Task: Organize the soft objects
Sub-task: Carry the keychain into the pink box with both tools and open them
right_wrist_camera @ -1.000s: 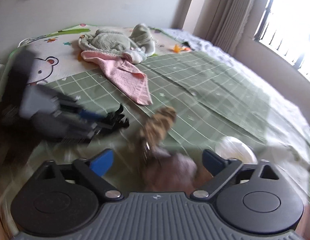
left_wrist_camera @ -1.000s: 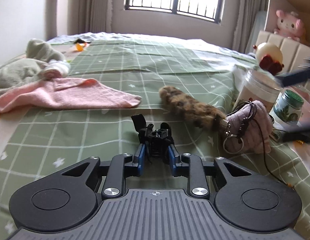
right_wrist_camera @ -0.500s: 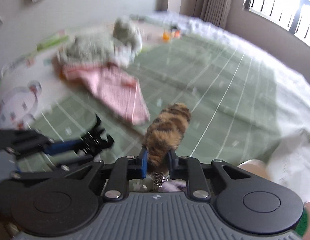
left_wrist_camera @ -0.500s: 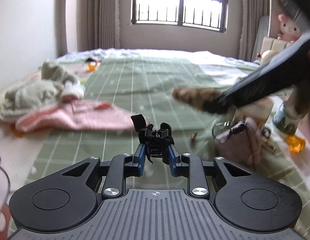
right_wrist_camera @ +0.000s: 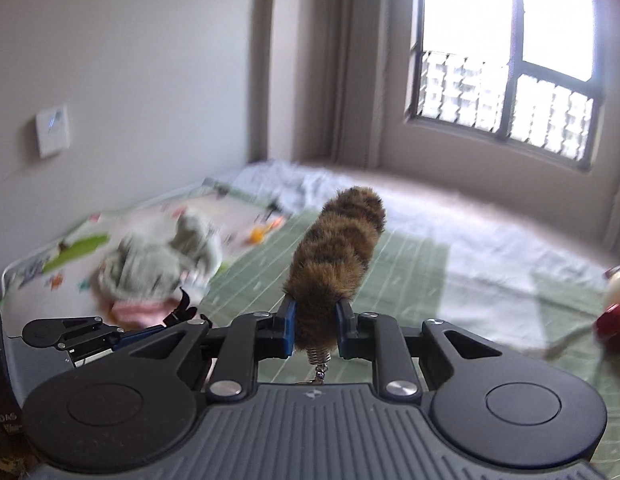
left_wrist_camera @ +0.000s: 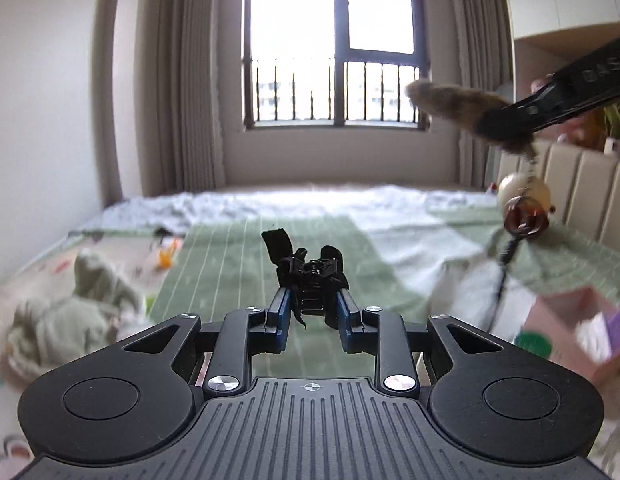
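**Furry tail keychain gripped in mid-air; black strap clip in the other jaws**

Furry tail keychain (right_wrist_camera: 334, 264), brown with darker mottling, sits clamped near its spring end between the jaws of the right gripper (right_wrist_camera: 316, 330), which have just been closing on it. One tail is visible; it sticks out forward past the blue pads, well above the bed (right_wrist_camera: 410, 264). In the left wrist view the same tail (left_wrist_camera: 450, 104) hangs raised in front of the window (left_wrist_camera: 334, 44), with a chain and a dark cord dangling below it.

The left gripper (left_wrist_camera: 312, 314) has its jaws partly closed on one small black strap clip (left_wrist_camera: 308, 270), which is pinched between the blue pads and also lifted clear of the bed.

On the bed lie one grey-green plush heap (right_wrist_camera: 162, 260), one pink cloth (right_wrist_camera: 140, 312) just beside it, and one small orange item (right_wrist_camera: 262, 230), all blurred. One round cream toy (left_wrist_camera: 524, 194) rests against the padded headboard (left_wrist_camera: 582, 188).
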The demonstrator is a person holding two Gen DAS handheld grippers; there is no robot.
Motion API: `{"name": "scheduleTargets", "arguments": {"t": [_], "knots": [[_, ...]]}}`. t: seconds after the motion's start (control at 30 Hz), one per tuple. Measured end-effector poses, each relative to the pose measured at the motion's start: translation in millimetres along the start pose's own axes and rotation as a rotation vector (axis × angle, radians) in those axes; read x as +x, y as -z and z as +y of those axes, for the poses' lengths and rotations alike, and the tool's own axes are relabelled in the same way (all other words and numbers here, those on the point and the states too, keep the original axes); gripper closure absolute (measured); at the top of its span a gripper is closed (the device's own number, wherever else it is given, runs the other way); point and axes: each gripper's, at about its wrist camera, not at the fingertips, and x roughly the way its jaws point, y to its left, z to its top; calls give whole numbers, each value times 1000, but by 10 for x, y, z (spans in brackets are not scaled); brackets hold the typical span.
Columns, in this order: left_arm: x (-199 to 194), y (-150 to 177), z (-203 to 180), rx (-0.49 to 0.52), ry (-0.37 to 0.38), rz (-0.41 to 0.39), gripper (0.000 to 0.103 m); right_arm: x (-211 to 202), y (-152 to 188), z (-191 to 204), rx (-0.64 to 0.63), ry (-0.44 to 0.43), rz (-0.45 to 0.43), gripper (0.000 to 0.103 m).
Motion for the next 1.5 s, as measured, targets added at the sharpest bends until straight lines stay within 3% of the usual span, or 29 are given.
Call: {"name": "scheduleTargets", "arguments": {"t": [0.23, 0.57, 0.8, 1.0, 1.1, 1.17, 1.2, 1.27, 1.3, 1.33, 1.4, 1.5], "knots": [[118, -569, -676, 68, 64, -56, 75, -650, -220, -643, 12, 120, -96, 84], [448, -672, -2441, 222, 305, -53, 75, -1264, 193, -1814, 106, 279, -113, 84], [816, -408, -3358, 225, 469, -4, 75, -1406, 628, -2420, 175, 338, -82, 84], [1242, 74, -3738, 198, 563, 151, 75, -1180, 1127, -2669, 219, 372, 18, 84], [1445, 293, -3827, 188, 594, 213, 75, -1015, 1293, -2713, 244, 341, 44, 84], [1622, 428, -3831, 118, 622, 266, 75, -845, 1399, -2750, 273, 314, 72, 84], [1709, 509, -3797, 68, 637, 304, 74, -728, 1464, -2763, 290, 299, 93, 83], [1912, 721, -3812, 23, 634, 433, 74, -496, 1658, -2797, 328, 273, 159, 65], [1967, 826, -3829, 42, 638, 475, 74, -359, 1797, -2820, 351, 251, 219, 44], [2014, 915, -3840, 71, 647, 497, 74, -253, 1918, -2832, 371, 238, 264, 34], [2029, 1032, -3817, 104, 635, 517, 74, -70, 2145, -2848, 390, 239, 331, 34], [1931, 1017, -3726, 128, 655, 464, 74, 76, 2349, -2837, 378, 238, 393, 34]]}}
